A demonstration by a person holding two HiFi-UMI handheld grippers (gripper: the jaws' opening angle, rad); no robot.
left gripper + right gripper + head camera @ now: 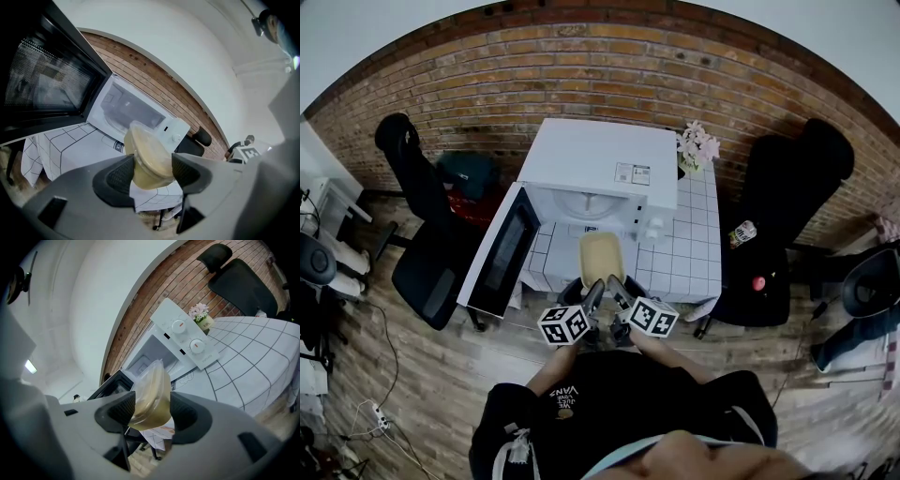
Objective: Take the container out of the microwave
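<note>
Container (601,258): a pale see-through tub with a lid and yellowish-beige contents. It is outside the microwave (600,178), just in front of the open cavity and over the front part of the bench (686,246), which is covered by a white grid-pattern cloth. The left hand-held gripper (589,292) and right hand-held gripper (617,289) both meet at the tub's near end. In the head view their jaws cover that end, so the grip itself does not show there. The left gripper view shows the left hand-held gripper (153,171) clamped on the tub (146,159), a dark pad pressed against each side. The right gripper view shows the same for the right hand-held gripper (152,411), with the tub (151,394) wedged tight between its pads. In both views the pads hide the tub's lower wall and base. The cloth shows behind and below the tub, but whether the tub touches the bench I cannot tell. The microwave door (500,251) is swung wide to the left, and its window is too dark to see through. Only a pale sliver of the cavity is visible in the head view, as the casing top cuts off the rest. Marker cubes hide the person's hands. Pink flowers (697,145) stand at the microwave's right rear corner. Black chairs flank the bench, one on the left (427,253) and one on the right (787,216). Small items on the right chair are too small to identify.
</note>
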